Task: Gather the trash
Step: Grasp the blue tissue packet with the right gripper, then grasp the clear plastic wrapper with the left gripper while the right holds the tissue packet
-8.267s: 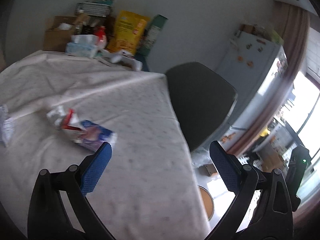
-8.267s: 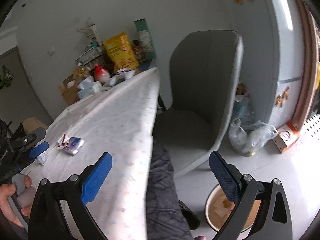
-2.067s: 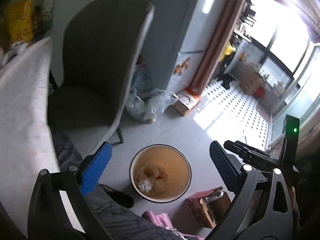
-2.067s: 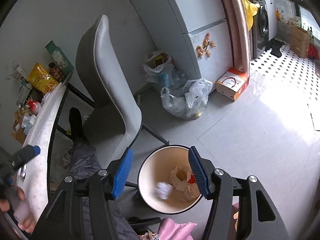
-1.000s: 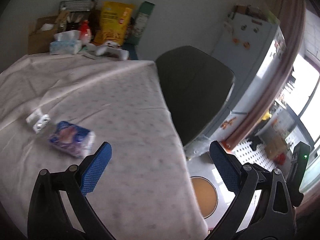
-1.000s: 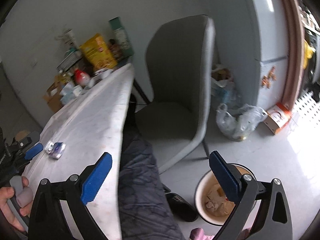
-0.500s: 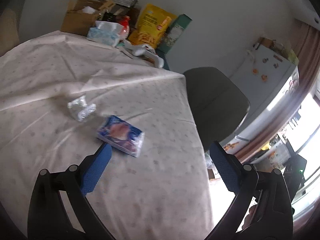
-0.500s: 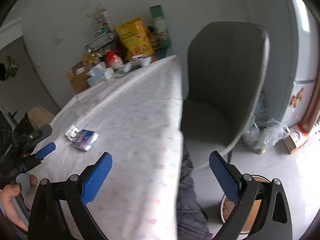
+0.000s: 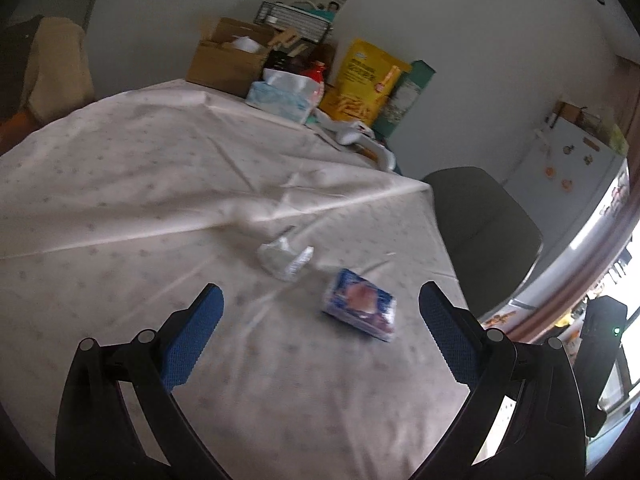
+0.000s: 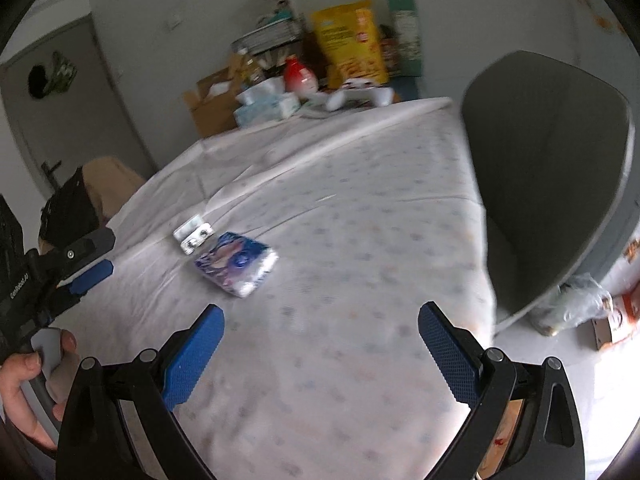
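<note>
**Two open grippers over a table with two pieces of trash**

Left wrist view: the left gripper (image 9: 320,344) hangs above a table (image 9: 120,184) covered in a pale patterned cloth. Its blue-padded jaws stand wide apart and hold nothing. Ahead of them, between the jaw lines, lies a blue wrapper packet (image 9: 360,309), flat on the cloth. Just beyond it, up and to the left, lies a small clear crumpled wrapper (image 9: 285,258); the two are near but apart. At the far end of the table stands a clutter: a cardboard box (image 9: 228,58), a tissue pack (image 9: 280,98) and a yellow bag (image 9: 366,80). A grey chair (image 9: 484,232) stands past the right table edge.

Right wrist view: the right gripper (image 10: 318,354) also hangs above the cloth, jaws spread wide and empty. The blue wrapper packet (image 10: 236,263) lies ahead and to the left, with the small clear wrapper (image 10: 193,234) touching or just beside its far corner. At the left edge, a hand (image 10: 24,384) grips the handle of the left gripper (image 10: 86,272). The grey chair (image 10: 548,176) stands on the right.
</note>
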The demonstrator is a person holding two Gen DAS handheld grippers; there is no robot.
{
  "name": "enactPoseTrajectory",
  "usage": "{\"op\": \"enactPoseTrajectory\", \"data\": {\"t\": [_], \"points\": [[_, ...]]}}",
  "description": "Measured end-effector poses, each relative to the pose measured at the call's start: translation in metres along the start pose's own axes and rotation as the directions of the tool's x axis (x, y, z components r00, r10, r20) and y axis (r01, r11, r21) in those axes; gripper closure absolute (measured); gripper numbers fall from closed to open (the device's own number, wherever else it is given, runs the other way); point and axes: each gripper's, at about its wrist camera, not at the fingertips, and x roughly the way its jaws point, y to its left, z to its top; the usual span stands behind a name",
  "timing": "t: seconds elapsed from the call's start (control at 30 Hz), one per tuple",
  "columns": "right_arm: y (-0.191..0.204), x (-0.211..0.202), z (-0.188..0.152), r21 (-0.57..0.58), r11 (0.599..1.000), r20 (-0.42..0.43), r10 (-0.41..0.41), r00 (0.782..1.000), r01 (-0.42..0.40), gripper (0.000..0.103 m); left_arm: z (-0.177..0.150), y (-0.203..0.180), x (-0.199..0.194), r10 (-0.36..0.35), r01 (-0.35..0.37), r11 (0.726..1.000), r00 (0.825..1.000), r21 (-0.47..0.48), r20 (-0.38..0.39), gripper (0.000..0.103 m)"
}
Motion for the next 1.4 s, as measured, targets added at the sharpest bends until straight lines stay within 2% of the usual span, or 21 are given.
{"op": "enactPoseTrajectory", "data": {"t": [0.27,0.4,0.53,0.67,0.73,0.77,0.9,1.03,1.13,1.23,1.27,1.33,1.4], "points": [[0.040,0.048,0.013,-0.120,0.992,-0.086,0.018,0.996,-0.028,0.008,0.007,0.022,-0.001,0.047,-0.047,0.999,0.999,0.014,-0.013,0.006],[0.053,0.079,0.020,-0.169,0.985,-0.148,-0.008,0.989,-0.017,0.008,0.011,0.026,0.003,0.065,-0.064,0.998,0.998,0.024,-0.023,0.006],[0.062,0.100,0.026,-0.189,0.982,-0.170,-0.019,0.985,-0.014,0.008,0.016,0.025,0.015,0.076,-0.073,0.996,0.996,0.053,-0.042,0.006],[0.063,0.110,0.033,-0.188,0.982,-0.145,-0.030,0.989,0.002,0.018,0.018,0.021,0.030,0.073,-0.068,0.994,0.995,0.082,-0.067,0.007],[0.060,0.110,0.036,-0.190,0.981,-0.127,-0.055,0.990,0.030,0.034,0.019,0.018,0.038,0.077,-0.069,0.993,0.993,0.098,-0.084,0.009],[0.058,0.109,0.037,-0.190,0.981,-0.126,-0.063,0.990,0.038,0.046,0.020,0.017,0.042,0.079,-0.070,0.992,0.993,0.106,-0.093,0.010],[0.031,0.091,0.037,-0.098,0.995,-0.132,-0.003,0.991,-0.010,0.061,0.020,0.006,0.061,0.092,-0.072,0.986,0.987,0.153,-0.128,0.011],[-0.005,0.067,0.027,0.018,0.999,-0.116,0.029,0.993,-0.027,0.064,0.021,-0.005,0.080,0.123,-0.092,0.974,0.981,0.205,-0.148,0.011],[-0.021,0.052,0.019,0.057,0.998,-0.097,0.032,0.995,-0.027,0.064,0.022,-0.011,0.095,0.147,-0.104,0.965,0.974,0.239,-0.170,0.013],[-0.036,0.038,0.011,0.098,0.995,-0.074,0.031,0.997,-0.024,0.064,0.020,-0.017,0.105,0.182,-0.128,0.952,0.966,0.276,-0.181,0.019],[-0.041,0.034,0.009,0.108,0.994,-0.069,0.030,0.997,-0.022,0.064,0.020,-0.018,0.108,0.194,-0.137,0.949,0.963,0.285,-0.185,0.024],[-0.051,0.026,0.004,0.129,0.991,-0.056,0.027,0.998,-0.019,0.064,0.018,-0.018,0.114,0.212,-0.147,0.945,0.955,0.292,-0.207,0.041],[-0.062,0.017,-0.001,0.151,0.988,-0.046,0.022,0.999,-0.015,0.064,0.016,-0.019,0.115,0.239,-0.170,0.935,0.951,0.310,-0.198,0.063]]}}
